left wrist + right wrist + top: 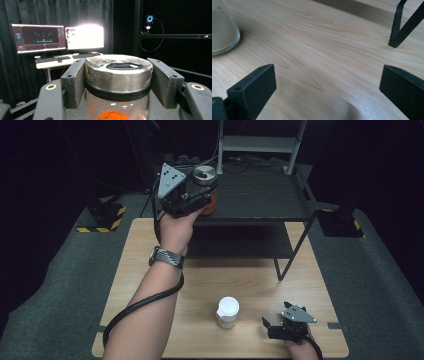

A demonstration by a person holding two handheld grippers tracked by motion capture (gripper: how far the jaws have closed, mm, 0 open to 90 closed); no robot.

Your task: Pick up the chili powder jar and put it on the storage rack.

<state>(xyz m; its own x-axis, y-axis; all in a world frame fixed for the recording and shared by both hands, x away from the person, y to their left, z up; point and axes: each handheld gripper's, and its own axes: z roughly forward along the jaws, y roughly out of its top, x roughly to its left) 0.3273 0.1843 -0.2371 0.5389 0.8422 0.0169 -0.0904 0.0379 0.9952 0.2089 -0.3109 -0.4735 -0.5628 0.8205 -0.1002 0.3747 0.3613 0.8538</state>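
Note:
My left gripper point(202, 195) is raised over the left end of the black shelf's top board point(260, 195), shut on a glass jar point(206, 190) with a silver metal lid and orange powder inside. In the left gripper view both jaws press the lid of the jar point(117, 75) from either side. A second jar point(227, 312), with a white lid and pale contents, stands on the wooden table point(150, 265) near its front edge. My right gripper point(267, 325) rests low on the table just right of that jar, open, with nothing between its jaws; the jar's glass base point(223, 32) is at its left.
The black two-level shelf stands at the table's far side, with its thin leg point(280, 270) coming down onto the table; that leg point(398, 30) is ahead of my right gripper. Monitors and a keyboard point(50, 58) sit on a desk beyond the shelf. Grey floor surrounds the table.

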